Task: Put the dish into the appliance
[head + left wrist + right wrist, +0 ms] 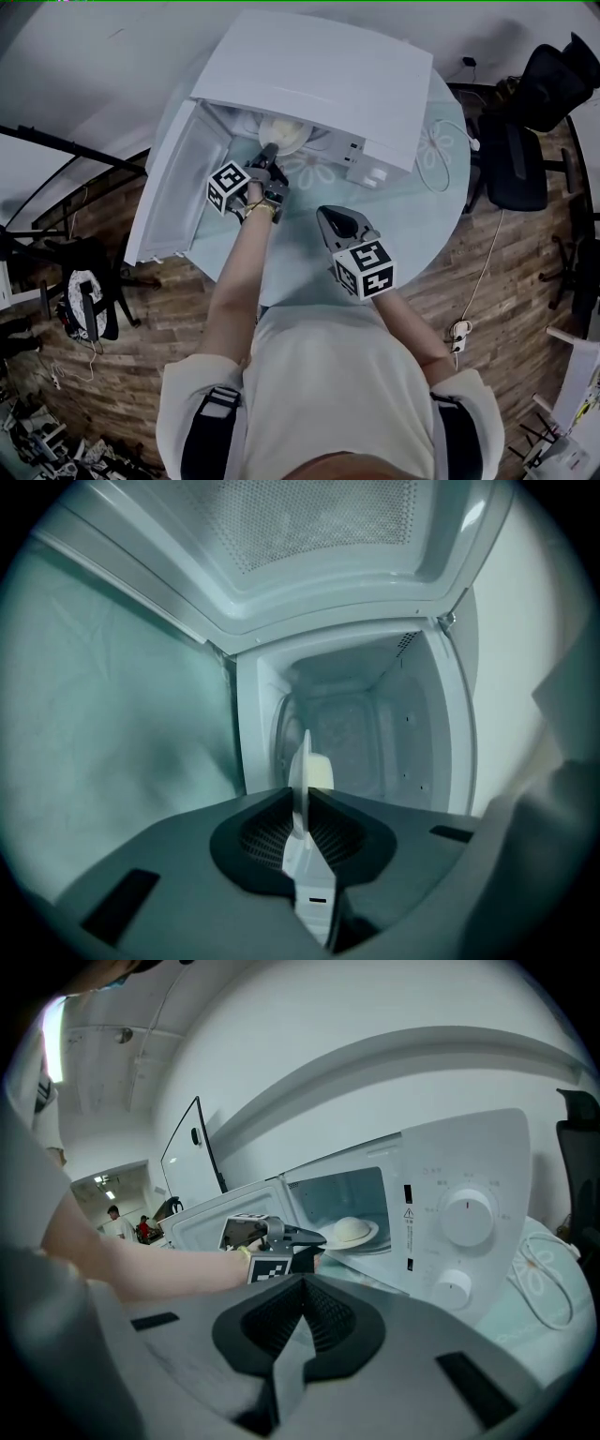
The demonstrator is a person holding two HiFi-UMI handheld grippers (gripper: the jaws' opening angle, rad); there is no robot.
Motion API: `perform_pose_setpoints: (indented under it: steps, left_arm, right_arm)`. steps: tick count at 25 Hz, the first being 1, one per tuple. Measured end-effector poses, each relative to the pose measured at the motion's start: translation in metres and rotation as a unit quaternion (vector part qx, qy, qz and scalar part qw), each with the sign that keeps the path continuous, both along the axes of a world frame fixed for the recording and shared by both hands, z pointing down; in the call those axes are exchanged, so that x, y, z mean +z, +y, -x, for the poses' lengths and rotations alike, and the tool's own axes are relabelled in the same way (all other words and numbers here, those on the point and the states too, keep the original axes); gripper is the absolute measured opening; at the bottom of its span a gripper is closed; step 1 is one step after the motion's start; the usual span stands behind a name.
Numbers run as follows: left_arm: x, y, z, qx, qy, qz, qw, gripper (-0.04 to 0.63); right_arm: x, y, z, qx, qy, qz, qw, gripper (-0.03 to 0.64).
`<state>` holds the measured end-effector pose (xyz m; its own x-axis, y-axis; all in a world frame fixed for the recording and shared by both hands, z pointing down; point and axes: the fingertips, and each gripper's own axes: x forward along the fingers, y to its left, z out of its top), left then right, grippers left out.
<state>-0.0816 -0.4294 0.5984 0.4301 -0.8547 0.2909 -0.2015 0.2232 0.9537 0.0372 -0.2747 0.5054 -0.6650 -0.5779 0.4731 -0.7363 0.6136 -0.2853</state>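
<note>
A white microwave (319,80) stands on the round table (309,244) with its door (183,192) swung open to the left. My left gripper (270,152) is shut on the rim of a white plate (286,136) carrying a pale bun, just inside the oven's mouth. In the left gripper view the plate (302,780) stands edge-on between the jaws, the bun (322,772) on its right, the cavity (361,738) beyond. The right gripper view shows plate and bun (350,1232) in the opening. My right gripper (325,216) hovers over the table, shut and empty (300,1283).
A white cable (441,155) curls on the table to the right of the microwave, whose dials (467,1215) face my right gripper. Black chairs (525,141) stand at the table's right. A power strip (459,333) lies on the wooden floor.
</note>
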Motion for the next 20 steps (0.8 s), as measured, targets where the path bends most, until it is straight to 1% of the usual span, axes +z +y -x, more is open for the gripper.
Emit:
perform_pose_setpoints:
  steps: [6,10,17,20]
  left_arm:
    - [0.005,-0.023,-0.001,-0.001,-0.005,0.008,1.0000,0.046]
    - [0.007,-0.035,-0.003,0.003,-0.015,0.018,0.9997,0.046]
    - [0.010,-0.039,-0.004,0.014,-0.051,0.031,0.9981,0.043]
    - [0.010,-0.037,-0.003,0.021,-0.078,0.035,0.9961,0.043]
  right_arm:
    - [0.006,-0.002,0.005,-0.008,0.000,0.008,1.000,0.005]
    - [0.009,-0.004,0.006,-0.008,-0.001,0.012,1.000,0.005]
    - [0.010,-0.008,0.003,-0.003,-0.002,0.014,1.000,0.005]
    - [0.010,-0.009,0.003,-0.003,-0.003,0.015,1.000,0.005]
